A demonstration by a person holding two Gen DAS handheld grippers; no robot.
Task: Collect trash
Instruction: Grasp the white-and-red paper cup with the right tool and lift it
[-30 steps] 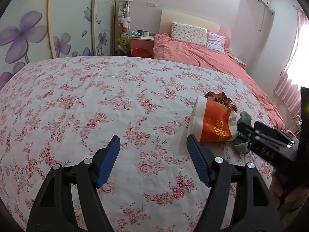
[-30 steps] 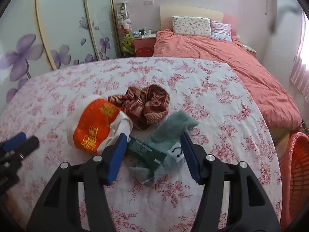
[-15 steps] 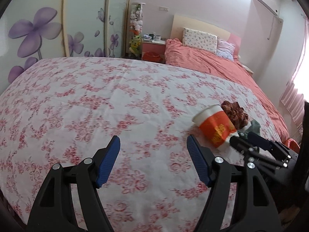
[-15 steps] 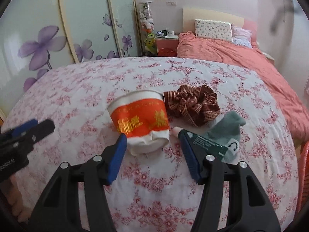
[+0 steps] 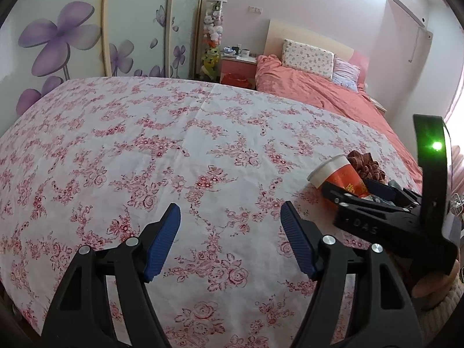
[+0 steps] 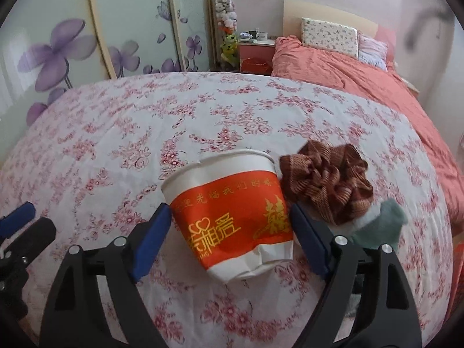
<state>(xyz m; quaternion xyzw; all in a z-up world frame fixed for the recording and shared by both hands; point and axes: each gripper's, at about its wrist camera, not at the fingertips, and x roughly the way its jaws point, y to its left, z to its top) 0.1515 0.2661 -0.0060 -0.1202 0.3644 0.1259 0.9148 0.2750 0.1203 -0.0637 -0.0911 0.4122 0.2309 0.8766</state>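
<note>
step: framing crushed paper cup (image 6: 232,211) near bedspread's (image 6: 145,133) right edge | right gripper (image 6: 230,223) jaws just opened wide, cup between, unpressed | left gripper (image 5: 230,232) wide, empty | next: close gently

Both cameras ride the hand-held grippers, tilted down over the floral bed (image 5: 203,145) toward the headboard wall — the right one close on the cup (image 6: 232,211), the left off to its side; both catch cup and bed.
</note>
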